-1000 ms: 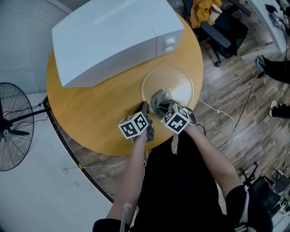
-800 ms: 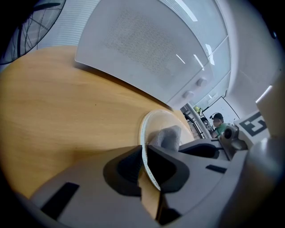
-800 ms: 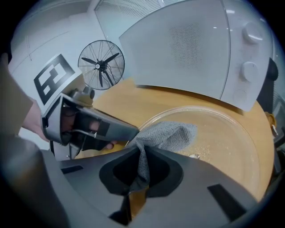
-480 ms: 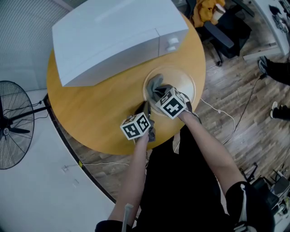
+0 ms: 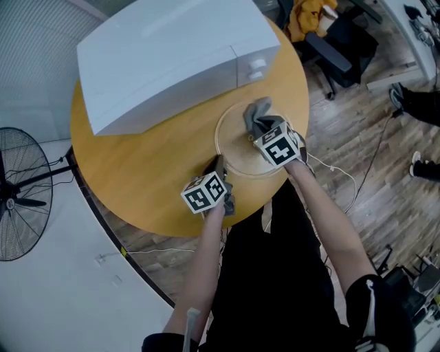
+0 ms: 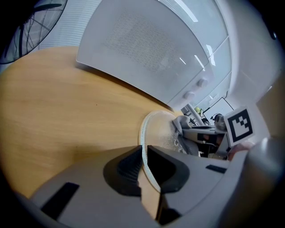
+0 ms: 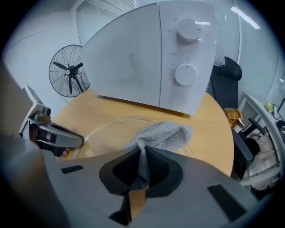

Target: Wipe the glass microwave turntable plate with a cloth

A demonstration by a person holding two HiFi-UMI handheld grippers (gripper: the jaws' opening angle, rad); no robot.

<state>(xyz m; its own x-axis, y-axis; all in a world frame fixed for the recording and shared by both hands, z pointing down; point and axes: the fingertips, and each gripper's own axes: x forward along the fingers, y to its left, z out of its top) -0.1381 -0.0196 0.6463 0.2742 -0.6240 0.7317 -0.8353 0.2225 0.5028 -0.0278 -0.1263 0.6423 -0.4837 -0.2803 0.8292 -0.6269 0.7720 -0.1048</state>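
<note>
It looked like an office or shared workroom, not a home. A round wooden table [image 5: 137, 179] stood on a wood-plank floor [image 5: 357, 137] and carried a white microwave [image 5: 165, 55]. Beyond the table's far right edge were a black swivel chair [image 5: 337, 45] draped with a yellow garment [image 5: 306, 17] and a white desk [image 5: 399, 34]. A pedestal fan [image 5: 17, 192] stood left of the table, and a loose cable [image 5: 344, 180] trailed to its right.
</note>
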